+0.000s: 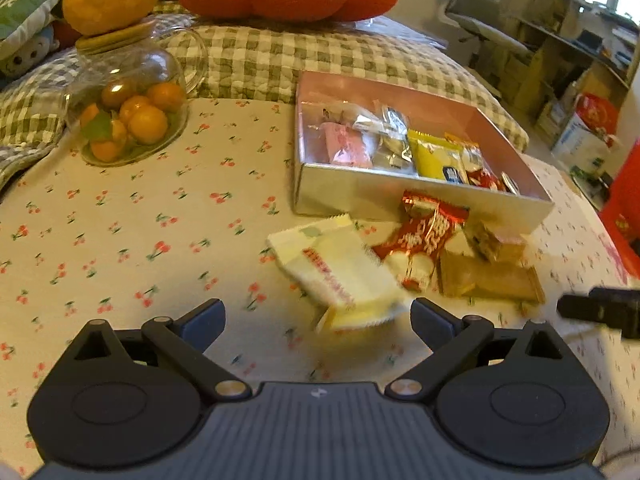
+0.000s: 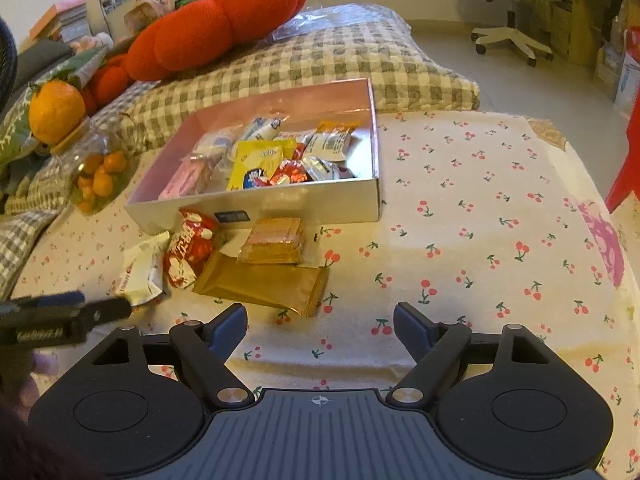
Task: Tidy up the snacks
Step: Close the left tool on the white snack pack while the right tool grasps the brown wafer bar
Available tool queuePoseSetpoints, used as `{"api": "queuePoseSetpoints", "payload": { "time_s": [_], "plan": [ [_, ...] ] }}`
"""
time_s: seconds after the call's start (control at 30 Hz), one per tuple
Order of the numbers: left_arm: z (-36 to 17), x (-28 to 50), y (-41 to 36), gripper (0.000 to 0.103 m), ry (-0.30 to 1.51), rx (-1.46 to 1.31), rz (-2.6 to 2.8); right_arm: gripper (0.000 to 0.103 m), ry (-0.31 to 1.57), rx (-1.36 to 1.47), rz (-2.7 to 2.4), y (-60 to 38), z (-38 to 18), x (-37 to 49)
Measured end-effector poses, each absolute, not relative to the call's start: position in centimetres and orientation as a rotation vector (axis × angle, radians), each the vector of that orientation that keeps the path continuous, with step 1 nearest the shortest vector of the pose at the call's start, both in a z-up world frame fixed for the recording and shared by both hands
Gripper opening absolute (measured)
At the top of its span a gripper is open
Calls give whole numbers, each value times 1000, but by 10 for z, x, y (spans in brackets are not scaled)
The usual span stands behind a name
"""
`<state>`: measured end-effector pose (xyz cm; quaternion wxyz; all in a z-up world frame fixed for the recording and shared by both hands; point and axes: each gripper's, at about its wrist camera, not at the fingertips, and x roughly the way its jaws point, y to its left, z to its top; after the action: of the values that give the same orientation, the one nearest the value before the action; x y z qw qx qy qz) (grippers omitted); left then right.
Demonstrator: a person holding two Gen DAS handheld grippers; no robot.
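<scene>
Left gripper (image 1: pixel 318 314) wide, empty, over my white packet (image 1: pixel 336 272); its long axis runs diagonally toward the box (image 1: pixel 420 196). Right gripper (image 2: pixel 320 322) wide, empty.

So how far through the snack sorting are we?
Partly done: the box already holds several packets, including a yellow one. Nothing is in hand; the left gripper and right gripper are both open. Left outside: white packet, red packet, small gold packet resting on large gold packet.
</scene>
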<state>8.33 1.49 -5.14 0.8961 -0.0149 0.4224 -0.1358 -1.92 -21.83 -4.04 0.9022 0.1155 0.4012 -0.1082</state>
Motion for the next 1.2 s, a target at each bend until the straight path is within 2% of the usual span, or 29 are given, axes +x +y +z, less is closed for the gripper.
{"api": "queuePoseSetpoints", "payload": {
  "time_s": [0.1, 0.3, 0.37, 0.43, 0.57, 1.2],
  "plan": [
    [-56, 90, 4, 96, 870, -44, -258, 82, 851, 201, -191, -217, -47, -13],
    [-62, 96, -6, 85, 869, -44, -200, 82, 867, 126, -96, -220, -61, 4],
    [-60, 95, -7, 77, 867, -30, -199, 82, 868, 98, -70, -220, -64, 10],
    [-59, 94, -6, 73, 868, -14, -198, 82, 859, 74, -47, -220, -65, 16],
    [-56, 94, 0, 54, 875, 17, -197, 82, 838, 53, -11, -219, -67, 26],
    [-52, 76, 45, 54, 916, 44, -217, 81, 857, -38, 161, -172, -69, 7]
  ]
}}
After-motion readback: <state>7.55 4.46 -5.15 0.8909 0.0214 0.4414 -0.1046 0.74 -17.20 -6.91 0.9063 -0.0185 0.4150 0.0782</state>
